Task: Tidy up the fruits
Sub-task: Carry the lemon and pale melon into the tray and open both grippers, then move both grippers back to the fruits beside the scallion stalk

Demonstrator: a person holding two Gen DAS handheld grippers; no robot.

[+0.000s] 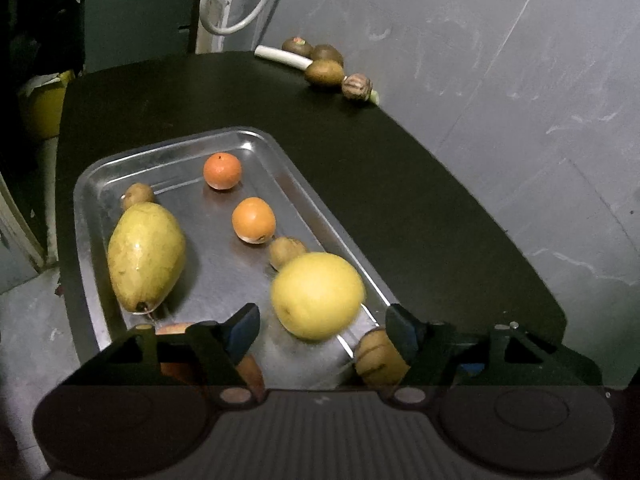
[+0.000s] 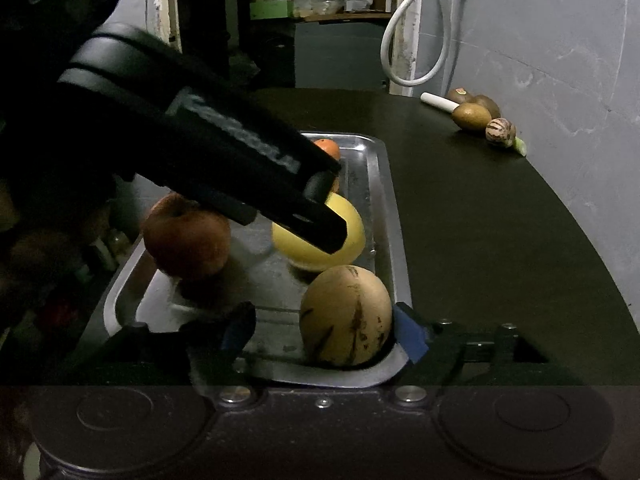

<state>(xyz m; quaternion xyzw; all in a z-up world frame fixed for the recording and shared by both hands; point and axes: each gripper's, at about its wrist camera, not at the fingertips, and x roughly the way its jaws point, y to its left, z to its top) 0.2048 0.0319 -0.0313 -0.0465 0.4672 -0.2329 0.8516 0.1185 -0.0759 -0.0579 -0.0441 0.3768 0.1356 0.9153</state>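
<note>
Left tongs (image 1: 320, 330) gaping wide, hovering over yellow grapefruit (image 1: 318, 295) lying in steel tray (image 1: 168, 152) | right tongs (image 2: 325, 330) spread open, flanking striped pepino melon (image 2: 346, 316) at tray's near corner on black table (image 2: 480, 240)

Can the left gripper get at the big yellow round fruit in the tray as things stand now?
Probably yes. The left gripper is open, and the yellow round fruit lies just ahead of its fingertips in the metal tray. Nothing stands between them; a small brown fruit touches it only on the far side.
</note>
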